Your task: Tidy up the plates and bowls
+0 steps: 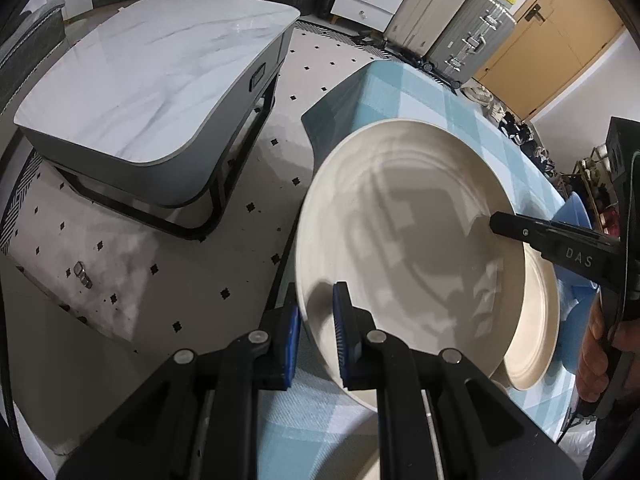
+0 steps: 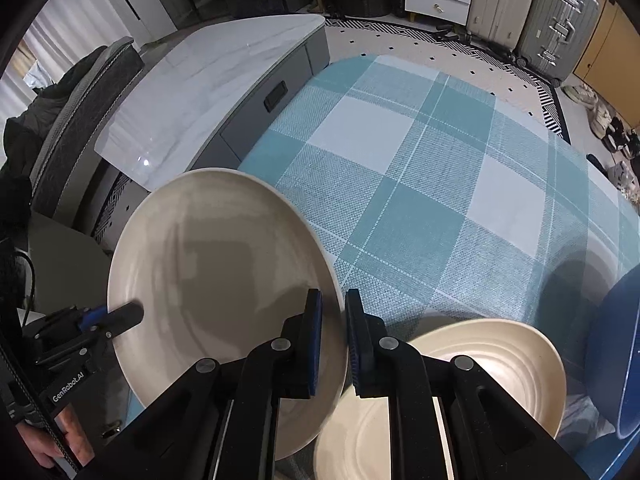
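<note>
Step in hand: lifting the large cream plate [image 1: 404, 240] with both grippers, one on each side of its rim.

Left gripper [image 1: 317, 332]: jaws together on the plate's rim at about 7 o'clock in the left wrist view, one blue pad inside the rim, one outside. Right gripper [image 2: 333, 340]: jaws clamped on the opposite edge, at roughly 4 o'clock of the plate in the right wrist view. The plate sits tilted between them and appears clear of the checked tablecloth [image 2: 420, 168], though I cannot tell the gap for certain.

Below and to the right lies a second, ridged cream plate [image 2: 472, 364], partly overlapped by the held one in the left wrist view. A blue bowl [image 2: 616, 360] stands at 3 o'clock of the right wrist view, just beside the ridged plate; whether they touch I cannot tell. A hand [image 1: 596, 352] grips the right tool's handle.

Judgement: the likely next move is carrying the large plate to a stacking spot, perhaps onto or under the ridged plate. That calls for both grippers travelling together, level, since a twist between them could lever the rim out of one pair of pads.
</note>
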A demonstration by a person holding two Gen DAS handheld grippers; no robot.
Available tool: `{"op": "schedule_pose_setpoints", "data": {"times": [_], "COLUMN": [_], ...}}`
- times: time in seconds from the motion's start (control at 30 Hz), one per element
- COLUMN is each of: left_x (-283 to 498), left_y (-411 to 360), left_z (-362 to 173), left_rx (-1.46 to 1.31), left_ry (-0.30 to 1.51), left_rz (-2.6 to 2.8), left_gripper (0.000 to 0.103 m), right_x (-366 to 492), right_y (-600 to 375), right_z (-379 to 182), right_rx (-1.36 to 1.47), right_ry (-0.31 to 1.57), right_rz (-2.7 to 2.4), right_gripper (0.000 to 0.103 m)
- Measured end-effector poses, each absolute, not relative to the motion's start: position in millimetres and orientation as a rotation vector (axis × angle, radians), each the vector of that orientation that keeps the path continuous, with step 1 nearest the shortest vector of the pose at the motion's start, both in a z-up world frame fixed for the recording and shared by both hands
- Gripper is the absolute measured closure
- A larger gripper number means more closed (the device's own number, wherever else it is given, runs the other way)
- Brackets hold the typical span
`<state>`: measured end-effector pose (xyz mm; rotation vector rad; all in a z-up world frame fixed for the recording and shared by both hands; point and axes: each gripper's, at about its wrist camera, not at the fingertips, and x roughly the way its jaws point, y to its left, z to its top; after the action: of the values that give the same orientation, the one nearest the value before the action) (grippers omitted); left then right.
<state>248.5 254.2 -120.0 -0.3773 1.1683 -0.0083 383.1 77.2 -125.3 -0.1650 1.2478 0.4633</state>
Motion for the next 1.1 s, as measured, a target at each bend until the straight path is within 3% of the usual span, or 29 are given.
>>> {"op": "schedule_pose_setpoints", "data": {"times": [0.37,1.1], "left_x": [229.4,145.8], "left_y": [238.8,207.3], "left_z": [-99.3,-97.7], "left_rx": [-0.368,-0.304], "left_ry": [1.15,1.15], "left_rz": [-0.012,-0.002], "left_gripper": [0.09,0.09], "right_x": [352.6,248.0], "right_y": [59.8,27.3], "right_z": [-96.3,-110.0], "right_rx": [-0.169,-0.152], "right_ry": [1.208,1.192], "right_rz": [0.439,0.45], "right_gripper": [0.091,0.091]}}
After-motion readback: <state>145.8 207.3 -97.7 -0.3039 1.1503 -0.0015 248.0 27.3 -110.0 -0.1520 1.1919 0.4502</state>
